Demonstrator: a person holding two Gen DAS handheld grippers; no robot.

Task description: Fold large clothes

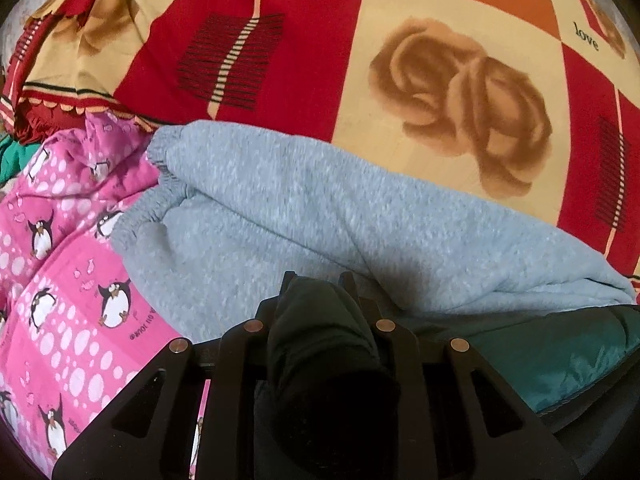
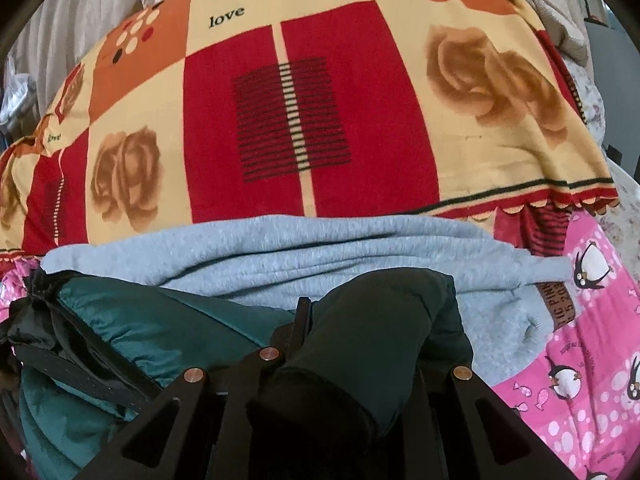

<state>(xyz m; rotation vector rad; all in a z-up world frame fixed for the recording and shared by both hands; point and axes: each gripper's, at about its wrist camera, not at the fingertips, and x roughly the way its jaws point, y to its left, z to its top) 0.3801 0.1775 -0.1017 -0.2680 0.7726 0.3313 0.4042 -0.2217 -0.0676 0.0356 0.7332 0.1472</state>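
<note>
Dark green jacket [image 2: 132, 320] lies bunched at the bed's near edge, over grey sweatpants [image 1: 280, 200]. Left tool [image 1: 320, 292] and right tool [image 2: 340, 312] each pinch 1 dark sleeve. Next, probably carry both across to fold, keeping them level.

Left claw [image 1: 320, 280] clamped on dark green jacket fabric [image 1: 560, 356]; grey sweatshirt [image 1: 280, 216] beyond; pink penguin sheet [image 1: 60, 300] alongside
</note>
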